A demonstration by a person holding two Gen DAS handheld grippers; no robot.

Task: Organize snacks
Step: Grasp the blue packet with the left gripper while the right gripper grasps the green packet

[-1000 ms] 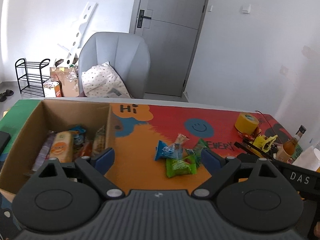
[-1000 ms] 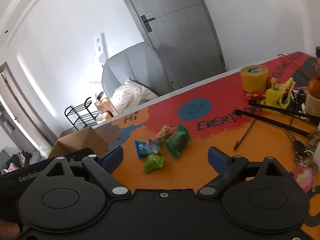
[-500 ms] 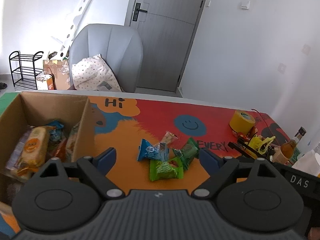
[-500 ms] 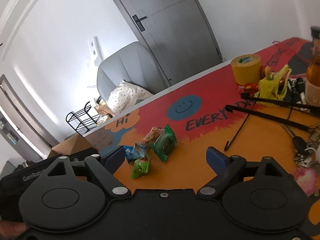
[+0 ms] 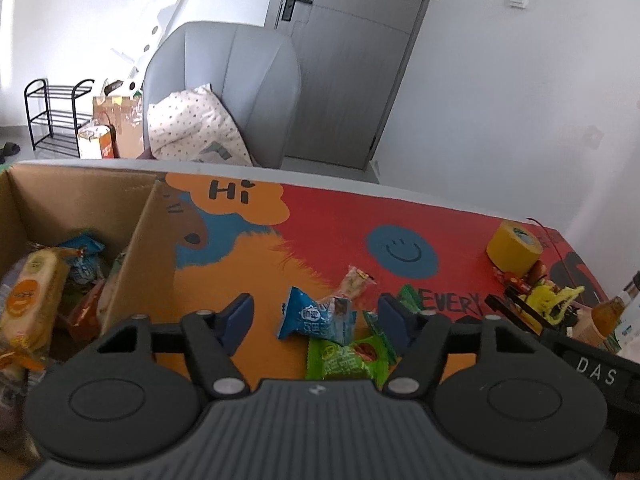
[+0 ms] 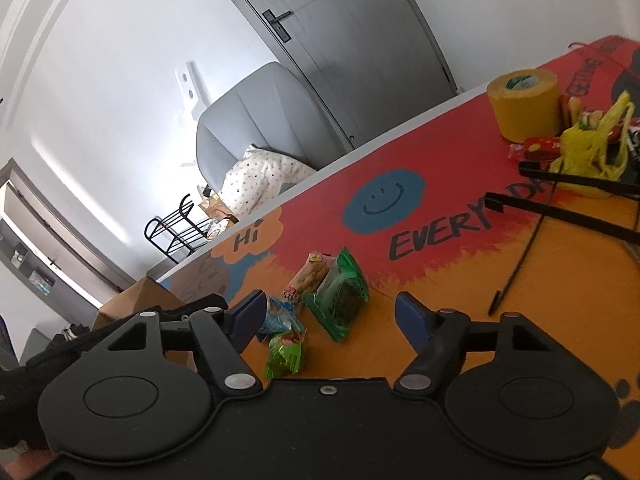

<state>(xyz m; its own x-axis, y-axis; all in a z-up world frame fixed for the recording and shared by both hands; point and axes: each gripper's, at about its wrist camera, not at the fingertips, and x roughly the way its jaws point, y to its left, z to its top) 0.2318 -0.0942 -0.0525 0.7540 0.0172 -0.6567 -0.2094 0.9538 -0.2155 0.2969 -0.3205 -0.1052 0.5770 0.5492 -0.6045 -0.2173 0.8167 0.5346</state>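
Both grippers have dropped closer to the heap of snack packets since a second ago, so the packets loom larger between their fingers and the brown corrugated cardboard box (image 5: 148, 240) has slid toward the left edge of the left view. That box is my landmark: open-topped, matte, with a cardboard wall dividing it, and crinkly wrapped snacks already lie inside, among them a pale oblong packet with an orange disc (image 5: 28, 300). To the right of the box, on the glossy printed tablecloth of orange, red and blue (image 5: 328, 216), lies the loose heap: a puffy blue foil sachet (image 5: 316, 318), a flat bright green plastic packet (image 5: 346, 360) nearest the cameras, a dark green crumpled pouch (image 6: 340, 292), and a slim clear wrapper of pale biscuits (image 6: 312, 274) on the far side. The left gripper (image 5: 316, 312), of ribbed grey and black plastic with blue pads, has its jaws closing around the blue sachet, which sits between them, the pads not pressing it. The right gripper (image 6: 330, 314), smooth black, is also closing, the green pouch in its gap, untouched. Farther right of the box stand a squat cylinder of yellow tape (image 5: 514, 246), a knotted yellow plastic bag (image 6: 592, 152) and thin black metal rods (image 6: 568, 208). Behind the box is a grey padded armchair (image 5: 228, 80) with a dotted cushion (image 5: 192, 128).
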